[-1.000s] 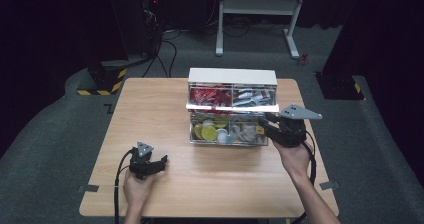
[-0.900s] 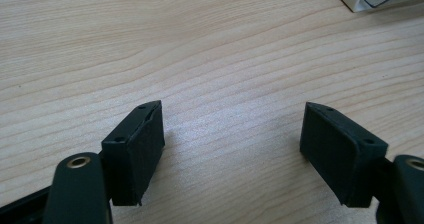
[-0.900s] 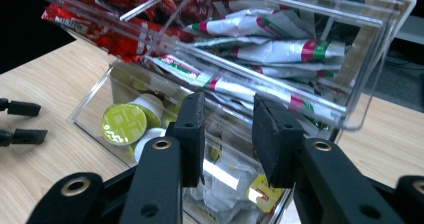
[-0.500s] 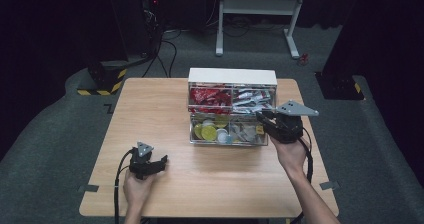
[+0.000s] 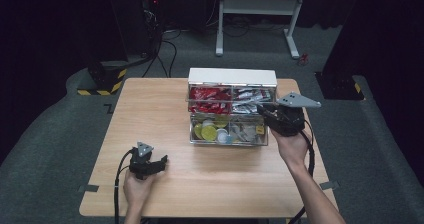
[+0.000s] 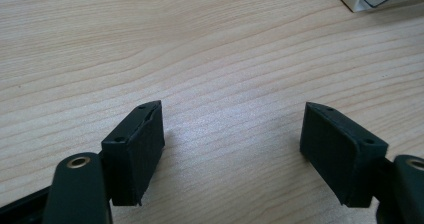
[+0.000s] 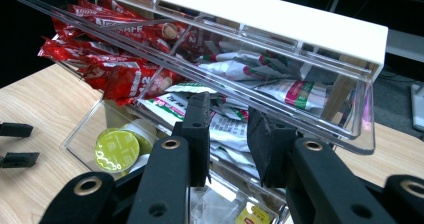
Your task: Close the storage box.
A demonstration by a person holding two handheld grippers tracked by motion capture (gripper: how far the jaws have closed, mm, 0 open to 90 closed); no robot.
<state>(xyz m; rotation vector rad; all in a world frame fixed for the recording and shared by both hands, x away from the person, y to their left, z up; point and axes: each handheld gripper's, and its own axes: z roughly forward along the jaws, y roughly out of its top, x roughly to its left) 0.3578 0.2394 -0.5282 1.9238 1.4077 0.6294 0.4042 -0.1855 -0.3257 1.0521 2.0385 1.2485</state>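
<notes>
A clear two-tier organiser box [image 5: 232,76] with a white top [image 7: 280,19] stands at the far middle of the wooden table [image 5: 150,114]. Red sachets [image 7: 100,59] and white sachets [image 7: 290,91] fill the upper tier, and green capsules [image 7: 117,149] lie in the lower one. The upper tier's clear flap [image 7: 320,119] is tilted up and outward. My right gripper [image 7: 227,109] [image 5: 262,109] is at the box's right front, its jaws shut on the flap's front edge. My left gripper [image 6: 232,134] [image 5: 160,161] rests open on bare wood near the front left.
The table's front edge is close to the person's forearms [image 5: 310,184]. A cable [image 5: 119,184] trails from the left gripper. Beyond the table are a white stand [image 5: 260,14] and dark equipment on the grey floor [image 5: 60,134].
The right gripper has shifted slightly left toward the box front. The left gripper has stayed put.
</notes>
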